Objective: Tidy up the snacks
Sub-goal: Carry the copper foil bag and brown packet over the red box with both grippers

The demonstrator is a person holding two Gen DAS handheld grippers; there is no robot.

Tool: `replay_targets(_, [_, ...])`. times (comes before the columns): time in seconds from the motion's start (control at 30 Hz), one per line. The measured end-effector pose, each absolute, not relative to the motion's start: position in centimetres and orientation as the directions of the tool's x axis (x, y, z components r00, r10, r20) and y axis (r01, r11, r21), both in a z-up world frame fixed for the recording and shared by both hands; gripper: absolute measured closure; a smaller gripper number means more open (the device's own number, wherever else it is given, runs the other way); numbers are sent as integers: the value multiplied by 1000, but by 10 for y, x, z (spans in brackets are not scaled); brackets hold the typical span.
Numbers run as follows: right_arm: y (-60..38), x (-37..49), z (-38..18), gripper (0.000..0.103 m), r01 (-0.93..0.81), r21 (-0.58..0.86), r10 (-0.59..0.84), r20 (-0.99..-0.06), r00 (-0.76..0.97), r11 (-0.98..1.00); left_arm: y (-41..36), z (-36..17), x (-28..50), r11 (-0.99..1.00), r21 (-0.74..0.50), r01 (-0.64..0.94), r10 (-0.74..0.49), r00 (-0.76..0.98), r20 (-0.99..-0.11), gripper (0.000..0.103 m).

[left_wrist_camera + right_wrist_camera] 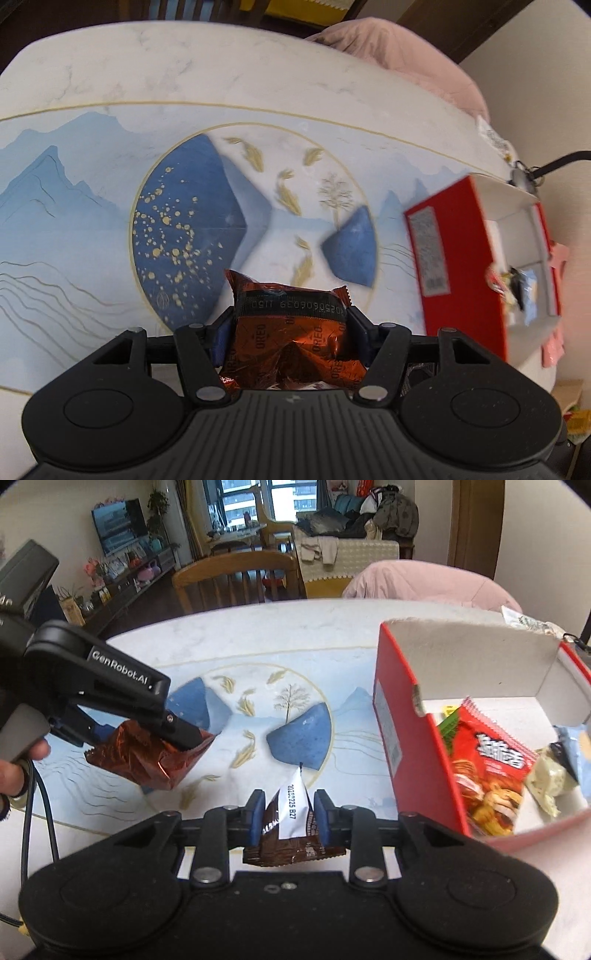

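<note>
My left gripper (pixel 290 317) is shut on an orange-brown Oreo packet (pixel 291 343) and holds it above the table; the gripper (pixel 177 734) and packet (pixel 147 757) also show at the left of the right wrist view. My right gripper (pixel 290 812) is shut on a dark brown snack packet (pixel 291 827) with a white date tab, just left of the red cardboard box (pixel 413 746). The box (pixel 458 258) is open and holds a red noodle-snack bag (pixel 487 771) and a few other small packets.
The table (pixel 258 646) carries a mat with blue mountains and gold fish. A pink cushion (pixel 424 583) and a wooden chair (pixel 236 579) stand at the far edge. A black cable (pixel 554 162) runs near the table's right end.
</note>
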State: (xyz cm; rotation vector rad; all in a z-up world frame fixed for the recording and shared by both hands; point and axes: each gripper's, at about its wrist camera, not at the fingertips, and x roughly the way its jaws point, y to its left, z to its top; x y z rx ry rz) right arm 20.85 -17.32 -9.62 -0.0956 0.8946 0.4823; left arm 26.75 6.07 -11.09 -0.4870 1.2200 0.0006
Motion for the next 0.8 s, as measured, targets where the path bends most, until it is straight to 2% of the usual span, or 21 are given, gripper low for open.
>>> replay_targets(0.4, [-226,198,-39,76,-392,98,348,-682,643,915,10,-24,261,915,-394,-83,-310,481,-820,42])
replay_targets(0.8, [-297,229,-31,76,-301,63,266,-658,705,952,-84,5,292,940,-336,65,-320,512,-797,42])
